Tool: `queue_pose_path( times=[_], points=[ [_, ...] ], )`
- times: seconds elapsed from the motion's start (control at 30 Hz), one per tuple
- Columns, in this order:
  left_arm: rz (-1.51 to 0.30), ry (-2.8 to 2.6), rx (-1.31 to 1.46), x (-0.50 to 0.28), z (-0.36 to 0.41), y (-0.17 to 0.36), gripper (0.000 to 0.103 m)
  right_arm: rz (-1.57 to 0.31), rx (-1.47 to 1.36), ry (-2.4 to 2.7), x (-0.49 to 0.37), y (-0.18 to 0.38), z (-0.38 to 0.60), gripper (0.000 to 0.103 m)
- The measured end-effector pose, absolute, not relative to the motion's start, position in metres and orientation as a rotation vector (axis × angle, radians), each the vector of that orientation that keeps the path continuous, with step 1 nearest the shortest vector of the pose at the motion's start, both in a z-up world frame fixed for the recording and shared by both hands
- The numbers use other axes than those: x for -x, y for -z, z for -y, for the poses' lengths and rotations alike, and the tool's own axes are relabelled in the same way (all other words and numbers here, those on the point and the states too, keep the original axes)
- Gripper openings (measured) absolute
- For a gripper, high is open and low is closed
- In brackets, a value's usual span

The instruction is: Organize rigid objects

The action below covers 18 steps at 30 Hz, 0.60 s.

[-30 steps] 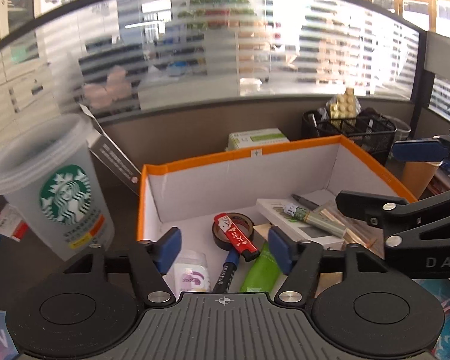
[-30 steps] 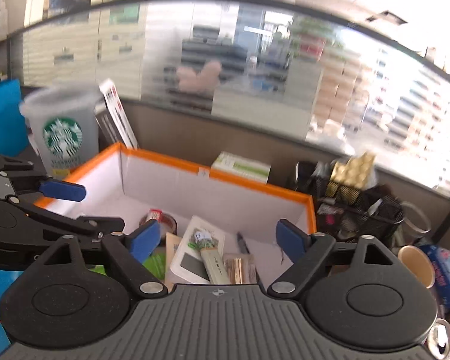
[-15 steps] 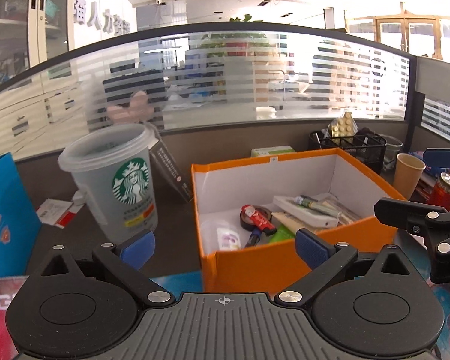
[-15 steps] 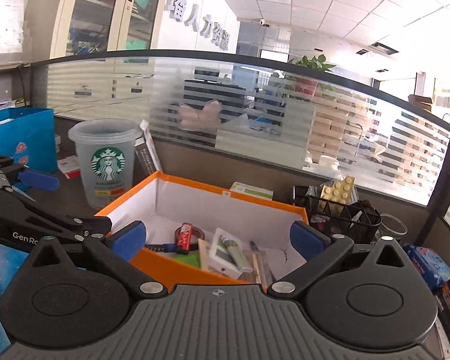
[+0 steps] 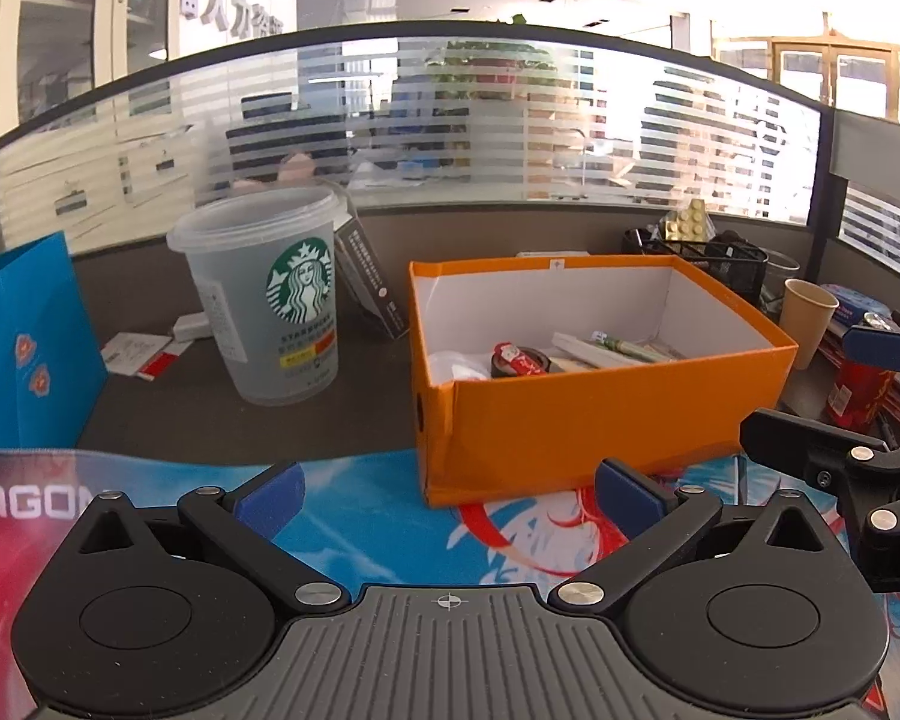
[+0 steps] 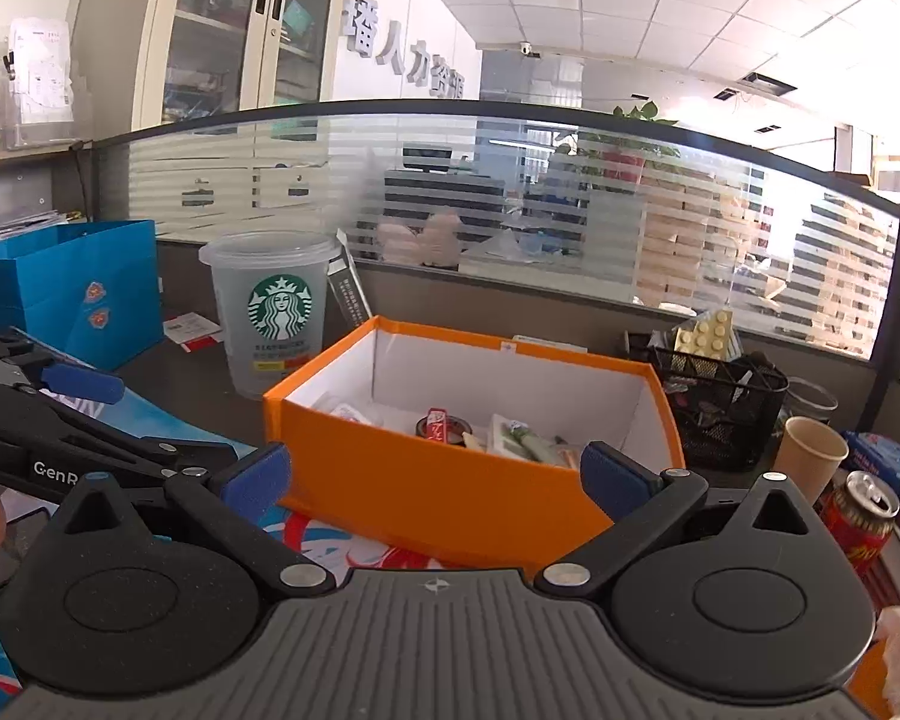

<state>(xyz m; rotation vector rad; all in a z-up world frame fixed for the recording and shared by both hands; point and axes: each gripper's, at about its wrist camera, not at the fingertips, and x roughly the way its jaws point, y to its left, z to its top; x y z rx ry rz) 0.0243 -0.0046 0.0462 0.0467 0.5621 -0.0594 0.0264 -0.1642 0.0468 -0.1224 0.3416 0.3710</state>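
Box from tongs: we see the orange box [image 5: 606, 414] just ahead of both, nearer the left tongs [image 5: 447, 489].
Tongs state: our left tongs and right tongs [image 6: 435, 474] have just opened wide, nothing between them.

An open-topped orange box [image 5: 600, 414] fills the centre-right of the frame, a tall plastic cup [image 5: 264, 300] stands apart at its left with bare desk between them, and a paper cup [image 5: 807, 321] crowds its right.

A dark grey desk [image 5: 150, 420] is carrying an orange box [image 5: 600, 414], a clear plastic cup [image 5: 264, 300], a blue bag [image 5: 24, 348], a paper cup [image 5: 807, 321] and a colourful mat [image 5: 360, 498].
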Motion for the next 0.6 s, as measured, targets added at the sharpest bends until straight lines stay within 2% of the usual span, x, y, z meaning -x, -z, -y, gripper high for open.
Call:
queue_pose_path(
  times=[0.6],
  points=[
    [-0.589, 0.003, -0.006, 0.004, -0.013, -0.032, 0.103, -0.289, 0.132, -0.367, -0.003, -0.046, 0.154, 0.103]
  ],
)
